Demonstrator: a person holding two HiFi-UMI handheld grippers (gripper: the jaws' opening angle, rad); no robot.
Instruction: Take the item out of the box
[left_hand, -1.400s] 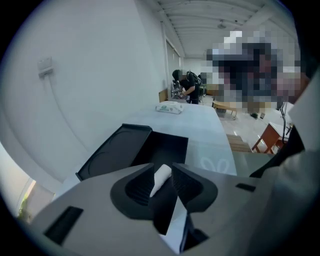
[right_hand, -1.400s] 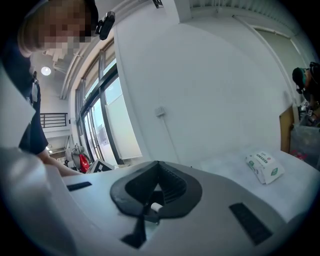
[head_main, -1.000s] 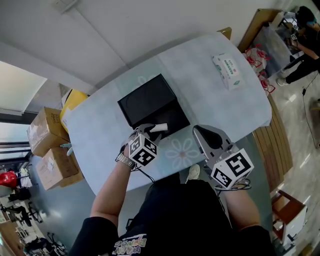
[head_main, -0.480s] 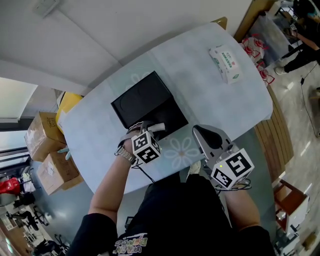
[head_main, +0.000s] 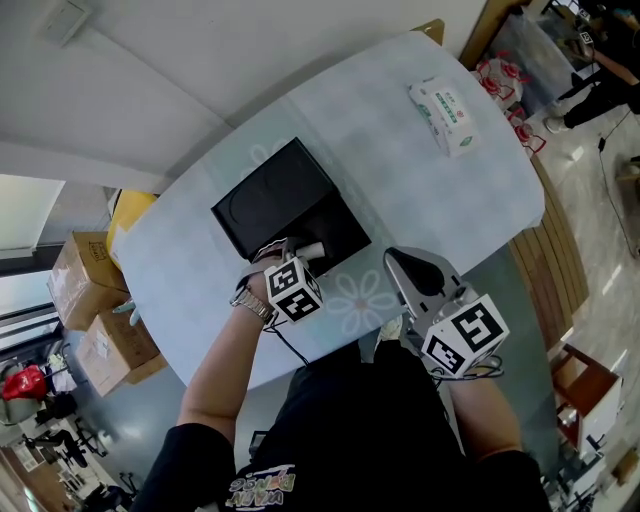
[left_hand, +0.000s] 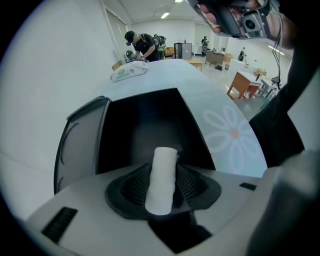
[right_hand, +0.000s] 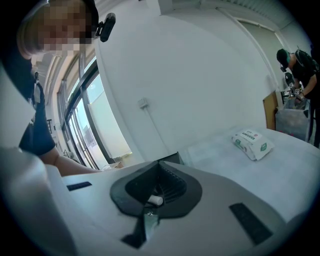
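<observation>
Light blue surface (head_main: 400, 170) with a flower print (head_main: 365, 300), black box (head_main: 272, 198) lying open on it left of centre, both halves dark inside. Left gripper (head_main: 292, 258) aimed steeply down over the near half of the box, jaws spread wide and just been opening, white roll (left_hand: 162, 180) standing lengthwise between the pads and sticking out past their tips toward the dark box floor. Not clear whether the roll's far end touches the box, nor whether the pads touch its sides. In the head view, roll at the near edge of the box, just beyond the left gripper's marker cube (head_main: 293, 290). Watch (head_main: 250, 305) on the left wrist. Right gripper (head_main: 400, 265) held to the right of the box and apart from it, above the near edge of the surface, pointing roughly level toward the far wall. Jaws closed together, only a thin slit below them. Small white stub (right_hand: 155, 200) at the base of those jaws, too small to tell what. Pack of wipes (head_main: 445, 103) far right on the surface, well apart from the box and both grippers. Cardboard boxes (head_main: 85, 270) on the floor at the left. Person (left_hand: 140, 45) bent over at the far end of the room, past the wipes.
</observation>
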